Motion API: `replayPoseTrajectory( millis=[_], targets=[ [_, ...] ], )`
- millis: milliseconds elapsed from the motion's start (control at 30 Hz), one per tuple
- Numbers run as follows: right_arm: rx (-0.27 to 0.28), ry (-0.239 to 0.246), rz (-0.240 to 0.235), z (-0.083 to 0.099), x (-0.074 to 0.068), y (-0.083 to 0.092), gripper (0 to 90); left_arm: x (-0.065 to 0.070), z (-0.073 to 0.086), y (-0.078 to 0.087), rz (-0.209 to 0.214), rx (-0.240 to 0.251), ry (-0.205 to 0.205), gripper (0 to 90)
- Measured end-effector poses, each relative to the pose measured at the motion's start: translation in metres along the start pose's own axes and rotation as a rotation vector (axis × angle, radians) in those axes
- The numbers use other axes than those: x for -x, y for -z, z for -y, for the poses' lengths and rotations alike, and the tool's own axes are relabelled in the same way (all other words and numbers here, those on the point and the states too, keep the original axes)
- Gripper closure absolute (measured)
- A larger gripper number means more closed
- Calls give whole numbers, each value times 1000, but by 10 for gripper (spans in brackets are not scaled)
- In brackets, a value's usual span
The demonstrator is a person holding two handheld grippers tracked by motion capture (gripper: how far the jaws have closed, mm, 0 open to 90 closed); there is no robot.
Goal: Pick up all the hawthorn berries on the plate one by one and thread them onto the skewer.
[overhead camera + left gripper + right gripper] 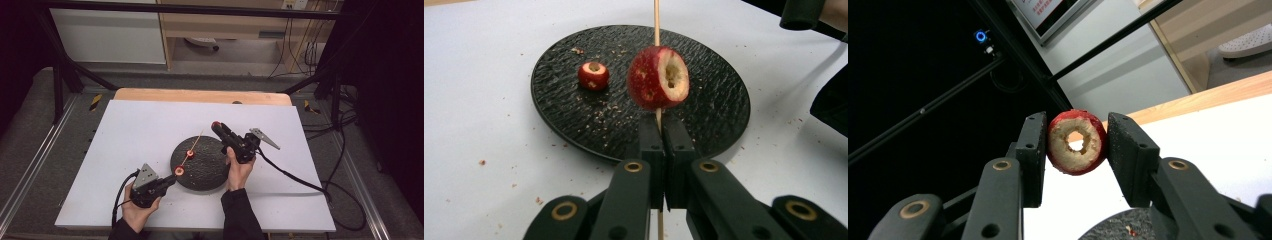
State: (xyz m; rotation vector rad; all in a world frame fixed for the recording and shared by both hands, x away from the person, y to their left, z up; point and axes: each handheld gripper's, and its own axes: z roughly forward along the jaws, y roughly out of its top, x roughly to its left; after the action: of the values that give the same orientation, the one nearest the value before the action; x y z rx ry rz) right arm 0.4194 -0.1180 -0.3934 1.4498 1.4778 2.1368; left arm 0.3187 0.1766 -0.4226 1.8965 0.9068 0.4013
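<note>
Skewer (656, 20) clamped in left tool (663, 131); fruit ring (1077, 142) squeezed in right tool (1075, 150)

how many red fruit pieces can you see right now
3: one fruit piece threaded on the skewer in the left gripper, one lying on the black plate, one between the right gripper's fingers.
</note>
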Motion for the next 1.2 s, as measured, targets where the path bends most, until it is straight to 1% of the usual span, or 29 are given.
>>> replayPoseTrajectory(
  millis=[100,233,333,533,867,1200],
  targets=[
    [9,-9,-1,-2,1,-1,612,2,-2,-1,1,1,-1,883],
    [33,-22,-7,-4,0,-1,613,5,-4,-4,4,2,-3,884],
    [43,-18,-9,-5,1,-2,613,8,-6,-6,11,0,-3,884],
    [65,-26,-18,-5,1,-2,613,13,-10,-11,23,2,-2,884],
    [85,-28,-24,-4,0,-2,613,15,-12,-16,30,6,5,884],
    [86,-31,-24,-2,1,-3,613,17,-13,-18,35,8,8,884]
  ],
)
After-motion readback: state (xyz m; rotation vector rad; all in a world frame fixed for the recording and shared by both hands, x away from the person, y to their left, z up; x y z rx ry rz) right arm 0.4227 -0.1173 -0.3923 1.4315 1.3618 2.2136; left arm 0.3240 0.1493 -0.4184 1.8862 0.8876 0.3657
